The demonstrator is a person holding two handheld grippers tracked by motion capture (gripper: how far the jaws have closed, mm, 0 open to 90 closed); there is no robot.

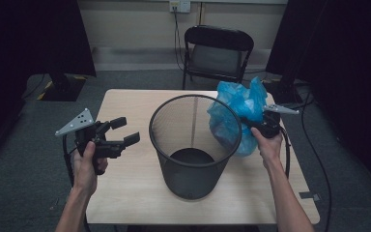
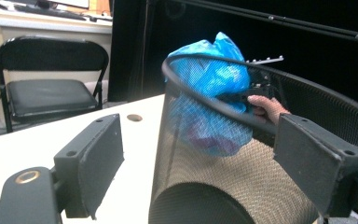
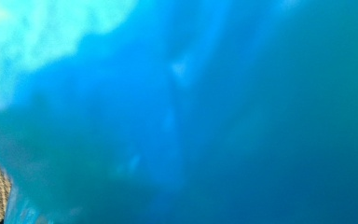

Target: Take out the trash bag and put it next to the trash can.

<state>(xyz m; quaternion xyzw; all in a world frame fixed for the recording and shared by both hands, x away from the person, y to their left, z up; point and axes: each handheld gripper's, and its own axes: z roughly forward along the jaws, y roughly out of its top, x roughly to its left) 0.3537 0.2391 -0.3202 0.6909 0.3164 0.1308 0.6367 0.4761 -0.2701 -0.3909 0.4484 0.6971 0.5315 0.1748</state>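
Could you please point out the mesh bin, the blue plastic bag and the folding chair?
mesh bin (image 1: 160,145): high view, its left wall.
blue plastic bag (image 1: 241,104): high view, its upper bulge.
folding chair (image 1: 217,59): high view, its seat.

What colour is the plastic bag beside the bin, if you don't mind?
Bright blue: the bag shows best in the high view.

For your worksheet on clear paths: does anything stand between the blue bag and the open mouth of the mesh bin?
Nothing visible does. The blue bag, against the right gripper, sits beside the bin's rim, and the bin looks empty.
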